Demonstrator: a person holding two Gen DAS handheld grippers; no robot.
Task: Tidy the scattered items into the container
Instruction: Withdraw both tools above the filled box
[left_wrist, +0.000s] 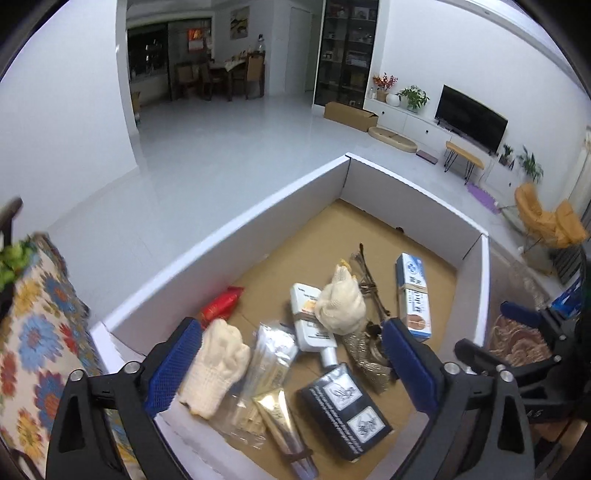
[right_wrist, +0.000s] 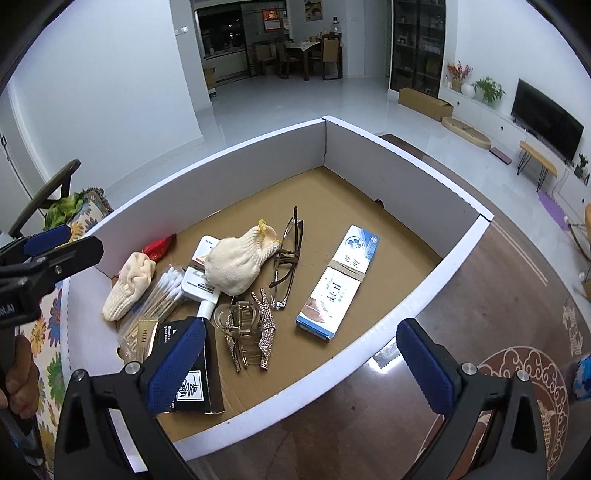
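A white-walled cardboard box (right_wrist: 369, 343) holds the items. Inside lie two cream gloves (right_wrist: 129, 284) (right_wrist: 236, 262), a bag of cotton swabs (right_wrist: 162, 295), a white tube (right_wrist: 199, 288), a black carton (right_wrist: 192, 376), hair clips (right_wrist: 247, 332), glasses (right_wrist: 288, 258), a blue-white box (right_wrist: 340, 280) and a red packet (right_wrist: 159, 245). My left gripper (left_wrist: 291, 365) hangs open over the box's near left corner, one glove (left_wrist: 214, 369) beside its left pad, nothing gripped. My right gripper (right_wrist: 303, 365) stands open across the near wall, empty.
The box rests on a dark patterned table (right_wrist: 498, 314). A floral cloth (left_wrist: 37, 332) and a green plant (left_wrist: 11, 258) lie left of the box. A person's hand (right_wrist: 18, 380) holds the left gripper (right_wrist: 74, 242). The right gripper (left_wrist: 509, 336) is at the box's right.
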